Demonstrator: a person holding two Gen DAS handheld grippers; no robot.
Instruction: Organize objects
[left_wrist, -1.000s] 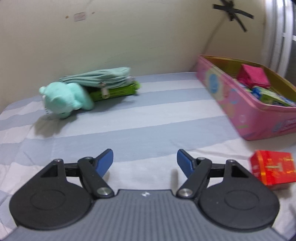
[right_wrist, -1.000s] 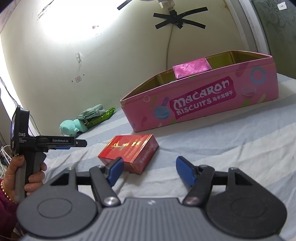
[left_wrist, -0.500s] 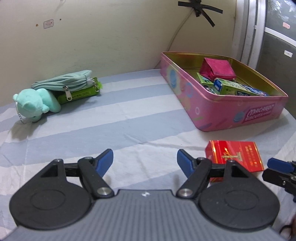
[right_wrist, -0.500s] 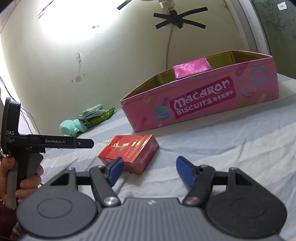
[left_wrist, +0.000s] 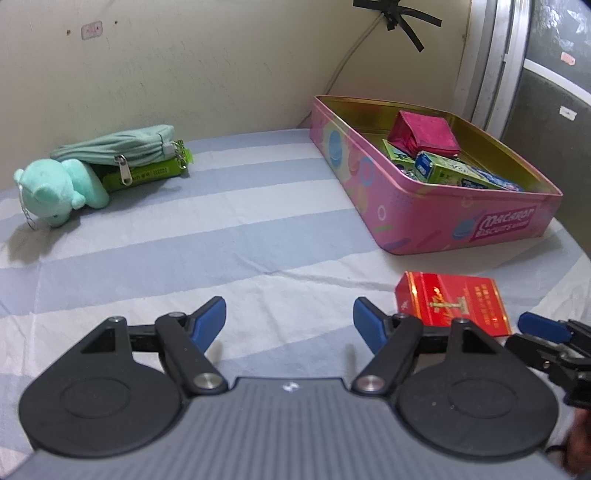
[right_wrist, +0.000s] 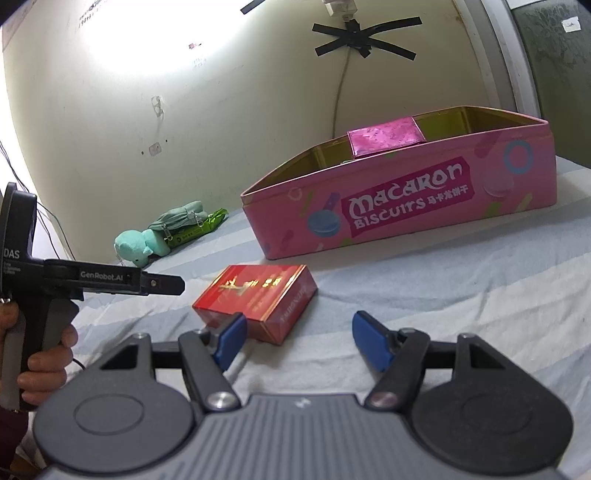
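A red box lies flat on the striped sheet in front of the pink biscuit tin. The tin holds a magenta pouch and several green and blue packets. My left gripper stands open over bare sheet, the red box just right of its right finger. My right gripper is open too, its left finger close in front of the box's near corner, nothing between the pads. Far left lie a mint plush bear, a mint zip pouch and a green box.
The wall runs close behind the tin and the plush pile. A taped cable hangs down the wall behind the tin. A window frame stands at the right. A hand holds the left gripper's handle at the left of the right wrist view.
The left wrist view has swung right: the tin and red box moved toward the middle and the plush bear toward the left edge. The right gripper has kept still.
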